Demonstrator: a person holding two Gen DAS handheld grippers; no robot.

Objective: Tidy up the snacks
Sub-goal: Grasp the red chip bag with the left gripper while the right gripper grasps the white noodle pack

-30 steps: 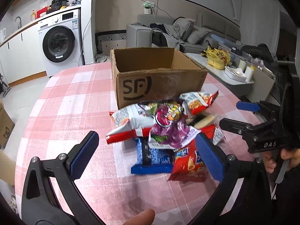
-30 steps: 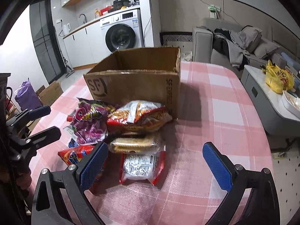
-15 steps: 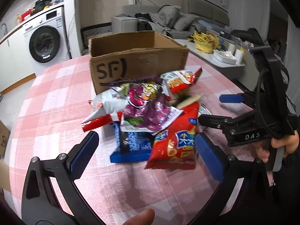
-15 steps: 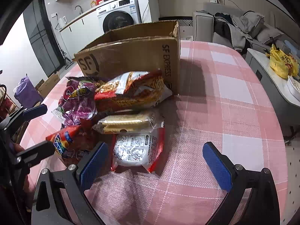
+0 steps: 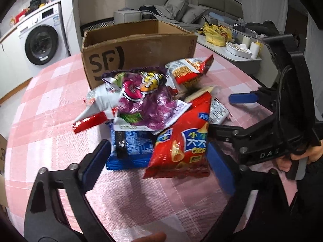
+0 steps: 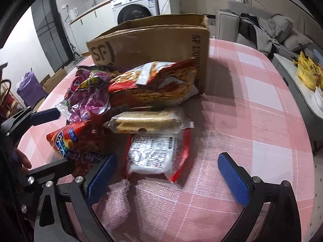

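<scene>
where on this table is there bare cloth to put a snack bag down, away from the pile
Bare checked cloth lies right of the cardboard box and the white-and-red packet, out to the table edge. Another free patch lies left of the box and the blue packet. The heap in front of the box is crowded, with both grippers at it.

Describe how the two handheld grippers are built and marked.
Both are black plastic frames with two angled arms, silver bolts at the joints and flat blue pads inside the tips. The left gripper shows this close up. The right gripper, seen side-on, carries pale "DAS" lettering, a thin black cable looping along its frame and a grey trigger.
</scene>
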